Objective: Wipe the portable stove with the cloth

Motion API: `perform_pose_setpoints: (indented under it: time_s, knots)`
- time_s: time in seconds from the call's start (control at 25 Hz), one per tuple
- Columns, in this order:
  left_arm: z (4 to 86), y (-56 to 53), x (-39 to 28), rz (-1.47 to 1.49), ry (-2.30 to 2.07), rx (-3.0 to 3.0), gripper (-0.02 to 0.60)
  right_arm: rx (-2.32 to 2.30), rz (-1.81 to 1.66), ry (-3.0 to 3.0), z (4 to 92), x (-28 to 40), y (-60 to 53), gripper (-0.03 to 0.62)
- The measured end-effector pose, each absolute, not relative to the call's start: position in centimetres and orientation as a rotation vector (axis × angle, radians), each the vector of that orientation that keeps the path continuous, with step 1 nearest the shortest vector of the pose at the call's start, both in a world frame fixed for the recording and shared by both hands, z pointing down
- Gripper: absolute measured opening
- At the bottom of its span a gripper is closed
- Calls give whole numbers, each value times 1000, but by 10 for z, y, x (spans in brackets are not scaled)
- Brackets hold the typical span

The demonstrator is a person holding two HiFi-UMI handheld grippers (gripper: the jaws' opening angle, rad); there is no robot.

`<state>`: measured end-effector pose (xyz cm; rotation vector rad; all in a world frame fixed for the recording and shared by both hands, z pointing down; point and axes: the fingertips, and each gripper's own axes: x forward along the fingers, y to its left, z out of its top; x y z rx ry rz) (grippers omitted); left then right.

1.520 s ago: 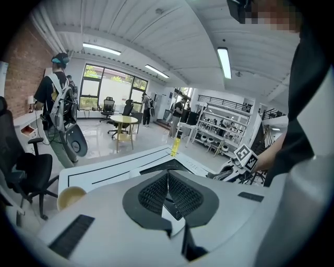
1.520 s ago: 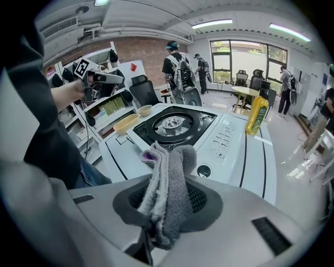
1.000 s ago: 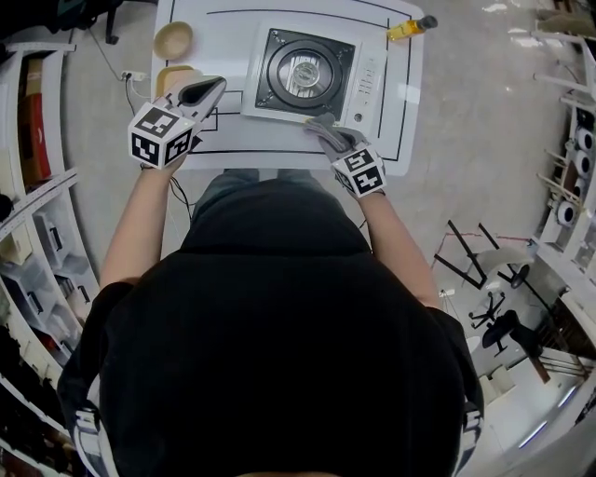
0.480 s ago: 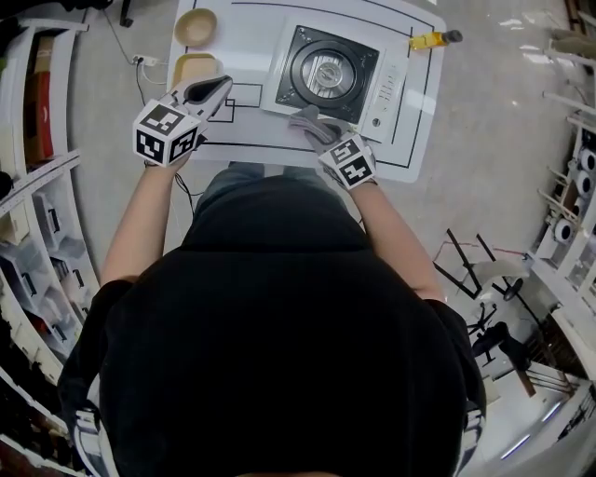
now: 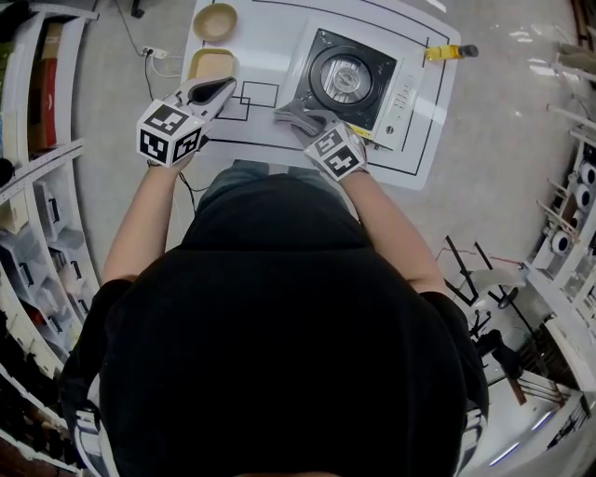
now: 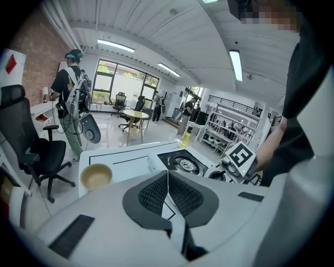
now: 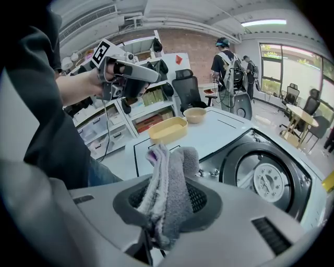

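- The right gripper (image 7: 167,204) has its jaws closed tight on a folded grey cloth (image 7: 168,180). A thick wad of it stands out past the jaw tips, so there is plenty to wipe with.
- The portable stove (image 5: 358,79) sits on the white desk (image 5: 265,42) right of its middle, inside the black marked outline. Its control panel faces the desk's right edge.
- In the head view the cloth is at the stove's near left corner, touching it or just above it; I cannot tell which.
- The step in hand looks like a pass along the stove's near edge. To do it well, tilt the gripper so the free wad of cloth lies flat on the metal and the hard jaw tips stay off it.
- Press lightly and evenly. The stove looks light and could slide on the smooth desk.
- Work in overlapping strokes from the near left corner over the rim, then round the black pan support and burner (image 7: 267,180), where the raised prongs could snag the cloth.
- Go gently near the knob panel.
- The left gripper (image 6: 168,194) has its jaws pressed together with nothing between them. It hovers over the desk's near left part, just beside the yellow tray (image 5: 210,63) and near the round bowl (image 5: 215,20).
- It could steady the stove's left side if the stove starts to shift.
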<state>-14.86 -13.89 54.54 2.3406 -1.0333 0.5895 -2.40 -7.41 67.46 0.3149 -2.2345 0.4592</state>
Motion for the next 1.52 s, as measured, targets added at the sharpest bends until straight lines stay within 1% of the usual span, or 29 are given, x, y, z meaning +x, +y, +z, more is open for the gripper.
perform_pose_setpoints:
  time_s: [0.4, 0.6, 1.0, 1.36, 1.52]
  knots:
    - [550, -147, -167, 586, -1033, 2326, 23, 185, 398, -2237, 676, -71, -82, 112]
    - [554, -150, -174, 586, -1029, 2315, 23, 122, 447, -2209, 679, -81, -88, 112]
    - [562, -164, -169, 579, -1024, 2301, 23, 79, 617, -2158, 684, -78, -152, 112]
    - [572, -178, -161, 574, -1030, 2281, 23, 123, 613, -2164, 687, -76, -220, 112]
    - [585, -182, -146, 586, -987, 2269, 23, 156, 624, -2170, 692, -73, -251, 112]
